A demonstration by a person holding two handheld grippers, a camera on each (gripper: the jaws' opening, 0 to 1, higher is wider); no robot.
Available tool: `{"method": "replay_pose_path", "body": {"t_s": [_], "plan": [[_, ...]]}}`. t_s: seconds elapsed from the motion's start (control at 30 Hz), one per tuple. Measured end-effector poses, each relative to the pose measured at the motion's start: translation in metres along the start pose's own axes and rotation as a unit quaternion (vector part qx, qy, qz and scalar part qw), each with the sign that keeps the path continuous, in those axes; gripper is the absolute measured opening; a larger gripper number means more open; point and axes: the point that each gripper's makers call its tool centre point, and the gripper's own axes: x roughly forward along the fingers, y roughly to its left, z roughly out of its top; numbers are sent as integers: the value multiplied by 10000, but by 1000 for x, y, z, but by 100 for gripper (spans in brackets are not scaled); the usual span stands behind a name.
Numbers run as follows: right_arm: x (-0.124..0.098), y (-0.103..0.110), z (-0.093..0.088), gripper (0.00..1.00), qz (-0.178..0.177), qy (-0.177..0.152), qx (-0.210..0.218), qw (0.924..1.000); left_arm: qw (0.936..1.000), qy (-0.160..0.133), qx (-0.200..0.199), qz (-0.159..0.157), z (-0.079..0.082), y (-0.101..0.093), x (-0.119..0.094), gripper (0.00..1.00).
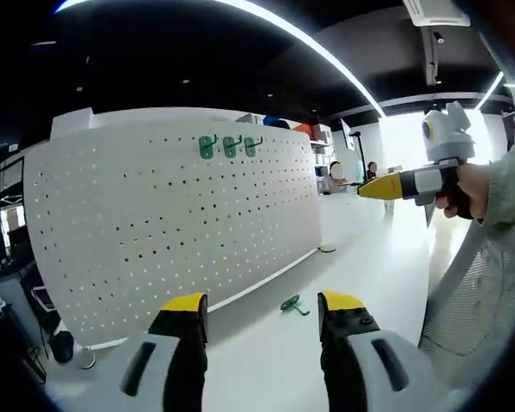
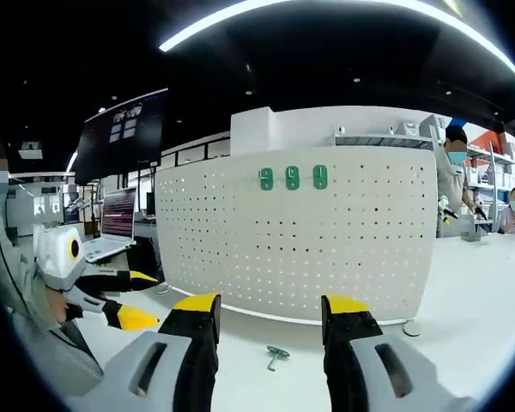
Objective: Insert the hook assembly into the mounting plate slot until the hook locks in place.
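— Where is the hook?
— A green hook (image 1: 293, 304) lies loose on the white table (image 1: 369, 257), just before the upright pegboard (image 1: 167, 219), between the left gripper (image 1: 262, 313)'s spread, empty jaws.
— And the other tool?
— The right gripper (image 2: 270, 318) also stands open over the same hook (image 2: 275, 354), holding nothing.
— Anything on the board?
— Three green hooks (image 2: 293, 178) hang in a row near its top edge. People stand at desks behind.
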Motion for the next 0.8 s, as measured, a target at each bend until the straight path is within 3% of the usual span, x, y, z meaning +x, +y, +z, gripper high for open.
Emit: {"method": "replay_pose_path", "body": {"t_s": [0.27, 0.53, 0.8], "plan": [[3, 4, -6, 45, 105, -3, 47, 9999, 9998, 173, -10, -70, -6, -2, 2, 54], [3, -1, -8, 45, 92, 12, 192, 9998, 9971, 107, 470, -588, 8, -26, 9, 52], [3, 0, -8, 45, 112, 1, 232, 9997, 9949, 60, 690, -737, 24, -18, 26, 52]]}}
